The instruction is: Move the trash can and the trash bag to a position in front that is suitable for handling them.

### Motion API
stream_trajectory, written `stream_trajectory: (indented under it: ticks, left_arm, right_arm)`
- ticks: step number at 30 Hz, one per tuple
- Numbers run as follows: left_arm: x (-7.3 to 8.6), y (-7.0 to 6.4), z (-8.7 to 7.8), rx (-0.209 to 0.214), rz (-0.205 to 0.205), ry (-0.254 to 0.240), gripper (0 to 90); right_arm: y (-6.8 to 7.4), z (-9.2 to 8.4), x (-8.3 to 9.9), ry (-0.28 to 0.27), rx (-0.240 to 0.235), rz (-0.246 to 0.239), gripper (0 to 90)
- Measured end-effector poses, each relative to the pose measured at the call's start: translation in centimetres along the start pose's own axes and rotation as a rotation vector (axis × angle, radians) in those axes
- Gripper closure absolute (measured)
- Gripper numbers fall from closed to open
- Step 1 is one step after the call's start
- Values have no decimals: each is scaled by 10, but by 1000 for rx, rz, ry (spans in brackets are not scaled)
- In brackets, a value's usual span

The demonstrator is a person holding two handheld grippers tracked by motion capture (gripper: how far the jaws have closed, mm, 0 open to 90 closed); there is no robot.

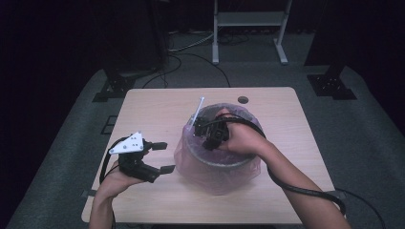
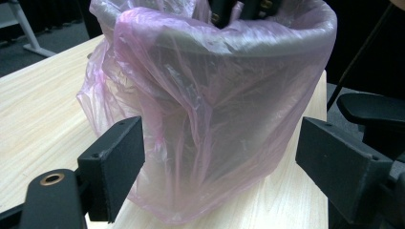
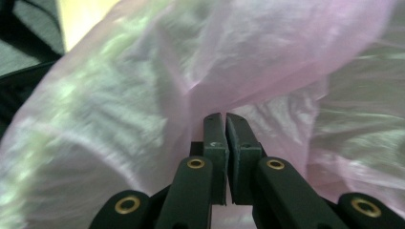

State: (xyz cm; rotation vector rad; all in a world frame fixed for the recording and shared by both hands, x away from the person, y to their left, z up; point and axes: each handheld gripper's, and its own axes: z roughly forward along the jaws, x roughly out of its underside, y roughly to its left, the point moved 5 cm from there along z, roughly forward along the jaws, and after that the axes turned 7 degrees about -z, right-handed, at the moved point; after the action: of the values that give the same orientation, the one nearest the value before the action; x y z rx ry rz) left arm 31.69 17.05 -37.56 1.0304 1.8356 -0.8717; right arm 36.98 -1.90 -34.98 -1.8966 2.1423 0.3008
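A grey bin lined with a thin pink bag stands in the middle of the table. My right gripper reaches down inside the bin's mouth. In the right gripper view its jaws are pressed together, and a fold of the pink bag runs into their tips. My left gripper hovers to the left of the bin, open. In the left gripper view its jaws stand wide on either side of the bag without touching it, and the bin's rim shows through the film.
The bin sits on a light wooden table with a small dark round hole near its far edge. A thin white stick rises from the bin's far left rim. A metal frame and cables lie on the floor behind.
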Motion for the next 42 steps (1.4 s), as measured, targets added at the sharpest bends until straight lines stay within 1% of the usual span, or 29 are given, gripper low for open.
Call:
stream_trajectory:
  ticks: [2,3,4,5,8,9,10,11,12,14,17,19,22,23,24,25,26,27,29,30,31,33,34,36,37,38,41,42]
  left_arm:
    - [0,0,1,2,3,2,157]
    - [0,0,1,2,3,2,157]
    - [0,-1,2,1,5,4,157]
    - [0,-1,2,2,4,4,157]
    - [0,-1,2,4,5,5,157]
    - [0,-1,2,4,5,5,157]
    - [0,-1,3,5,5,8,157]
    - [0,-2,3,5,3,7,157]
    - [0,-2,3,5,3,6,157]
    - [0,-1,4,5,4,8,157]
    - [1,-2,4,3,2,8,157]
    - [1,-2,4,4,2,8,157]
    - [1,-3,4,6,2,7,157]
    - [1,-3,4,8,2,7,157]
    - [1,-3,4,7,3,9,157]
    - [1,-3,4,7,3,9,157]
    - [1,-3,3,6,3,8,157]
    - [0,-2,2,4,3,5,157]
    - [0,-2,2,4,3,4,157]
    - [0,-2,2,5,1,5,157]
    - [1,-2,3,6,-1,6,157]
    - [1,-2,3,6,-4,10,157]
    - [1,-2,4,7,-3,11,157]
    - [1,-2,3,5,-4,10,157]
    - [1,-2,3,5,-4,10,157]
    - [1,-2,3,5,-4,9,157]
    - [1,-2,3,5,-1,11,157]
    - [1,-2,3,5,-2,10,157]
  right_arm:
    - [6,1,-1,4,-13,-9,866]
    - [6,1,-1,4,-13,-9,866]
    - [11,0,-1,19,-2,-17,851]
    - [10,-1,0,16,11,-15,851]
    - [1,-12,7,-17,56,32,852]
    - [1,-12,7,-17,56,32,852]
    - [-1,-16,10,-28,60,55,854]
    - [-2,-20,16,-35,54,82,853]
    - [-1,-19,18,-34,51,81,852]
    - [3,-16,20,-26,26,61,853]
    - [12,-10,20,2,-15,32,853]
    - [18,-7,19,6,-47,12,853]
    - [22,-6,18,7,-59,-2,828]
    - [18,-8,19,2,-37,13,828]
    - [15,-10,20,-3,-30,24,828]
    - [15,-10,20,-3,-30,24,828]
    - [10,-13,22,-15,-21,39,828]
    - [-3,-21,28,-45,11,86,826]
    - [-15,-27,35,-64,34,119,805]
    - [-21,-28,38,-68,48,135,787]
    - [-28,-29,42,-69,57,160,788]
    - [-39,-28,48,-62,76,194,790]
    - [-46,-26,52,-42,100,213,790]
    - [-55,-24,57,-16,133,228,790]
    - [-55,-24,57,-16,133,228,790]
    - [-62,-22,59,6,157,237,790]
    - [-70,-20,60,14,168,247,790]
    - [-72,-20,61,17,169,257,790]
